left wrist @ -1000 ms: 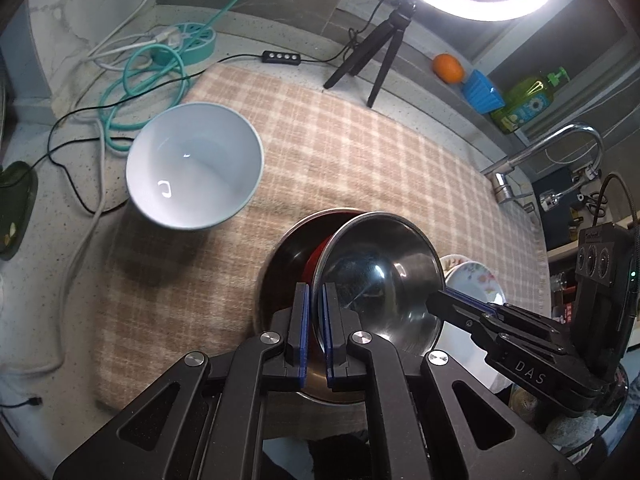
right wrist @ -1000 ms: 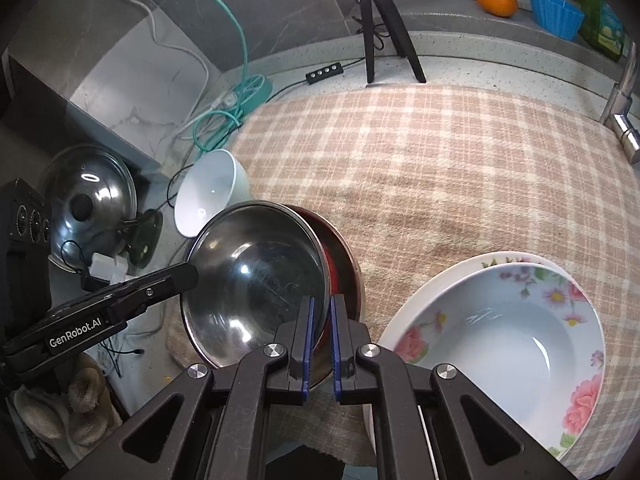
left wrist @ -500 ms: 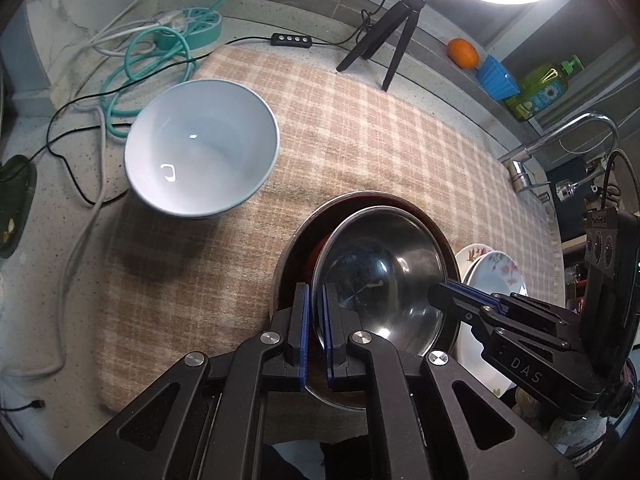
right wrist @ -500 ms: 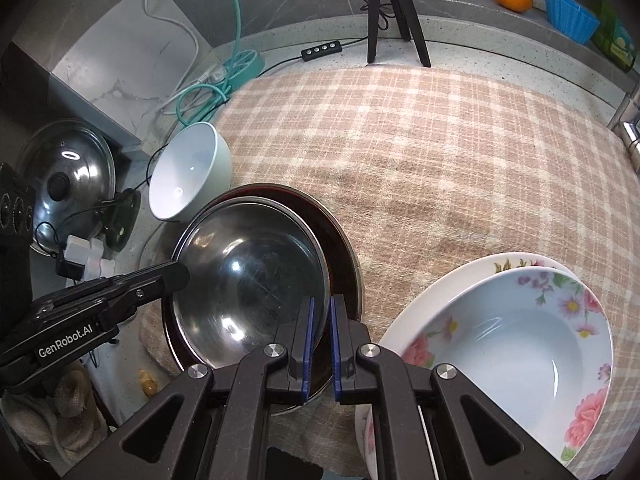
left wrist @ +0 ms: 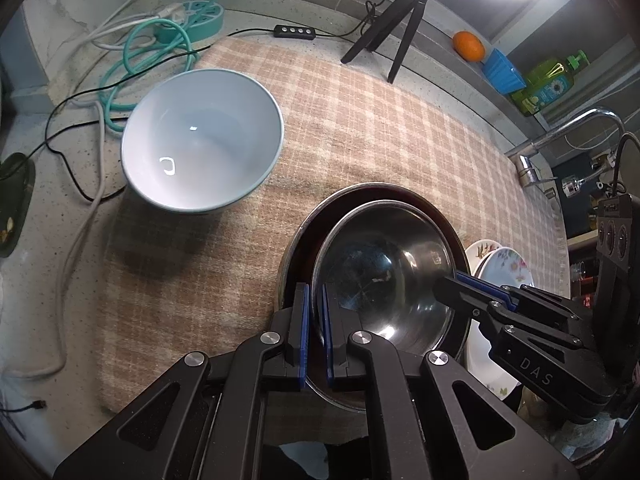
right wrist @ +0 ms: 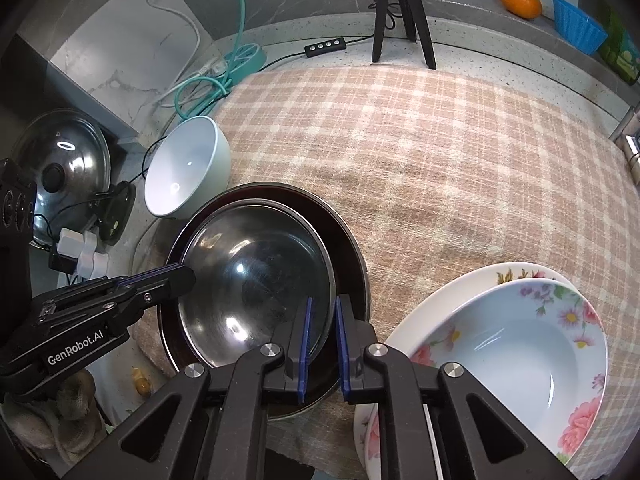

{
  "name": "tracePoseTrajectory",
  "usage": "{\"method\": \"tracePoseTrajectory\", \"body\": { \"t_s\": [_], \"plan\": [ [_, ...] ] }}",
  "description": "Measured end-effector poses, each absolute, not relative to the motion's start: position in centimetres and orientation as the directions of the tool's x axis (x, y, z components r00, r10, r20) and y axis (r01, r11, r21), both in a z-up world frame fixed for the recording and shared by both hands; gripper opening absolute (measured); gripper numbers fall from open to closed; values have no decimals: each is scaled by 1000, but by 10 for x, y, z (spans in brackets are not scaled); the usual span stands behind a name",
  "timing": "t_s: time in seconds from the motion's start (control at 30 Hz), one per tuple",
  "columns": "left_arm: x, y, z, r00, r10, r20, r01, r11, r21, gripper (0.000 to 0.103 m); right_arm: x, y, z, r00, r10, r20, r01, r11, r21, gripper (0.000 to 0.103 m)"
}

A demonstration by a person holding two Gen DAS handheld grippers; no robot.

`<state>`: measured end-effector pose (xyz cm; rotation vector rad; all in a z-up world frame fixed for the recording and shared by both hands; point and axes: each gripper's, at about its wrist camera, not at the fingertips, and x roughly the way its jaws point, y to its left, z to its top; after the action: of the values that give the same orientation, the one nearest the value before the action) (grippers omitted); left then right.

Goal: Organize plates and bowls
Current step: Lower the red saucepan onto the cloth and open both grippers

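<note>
A shiny steel bowl (left wrist: 384, 264) (right wrist: 256, 276) sits nested inside a larger dark bowl (left wrist: 348, 196) (right wrist: 348, 248) on the checked cloth. My left gripper (left wrist: 315, 286) is shut on the steel bowl's near rim; in the right wrist view it reaches in from the left (right wrist: 188, 274). My right gripper (right wrist: 323, 300) straddles the opposite rim. Its jaws are opening, and the thin rim stands between the pads with a gap on each side. A white bowl (left wrist: 200, 140) (right wrist: 184, 172) stands apart at the cloth's left edge. Two stacked flowered dishes (right wrist: 520, 340) (left wrist: 504, 268) lie to the right.
A ring light's tripod (left wrist: 384, 36) and teal cables (left wrist: 160, 40) sit at the back of the counter. A pot lid (right wrist: 60, 168) leans at the far left. A tap (left wrist: 560, 136), an orange (left wrist: 468, 46), a blue cup (left wrist: 502, 70) and a soap bottle (left wrist: 548, 80) line the right.
The steel bowl has sunk from a tilt to lie level inside the larger bowl. The right gripper's pads have parted from its rim. The left gripper's grip is unchanged.
</note>
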<state>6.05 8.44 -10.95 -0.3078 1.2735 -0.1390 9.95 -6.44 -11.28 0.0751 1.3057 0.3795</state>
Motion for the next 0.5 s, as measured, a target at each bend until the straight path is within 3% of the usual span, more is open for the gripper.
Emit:
{"method": "tracePoseTrajectory", "body": {
  "t_s": [0.5],
  "plan": [
    [59, 92, -94, 310, -306, -900, -57, 939, -339, 5, 98, -63, -101, 211, 326, -922, -236, 932, 276, 25]
  ]
}}
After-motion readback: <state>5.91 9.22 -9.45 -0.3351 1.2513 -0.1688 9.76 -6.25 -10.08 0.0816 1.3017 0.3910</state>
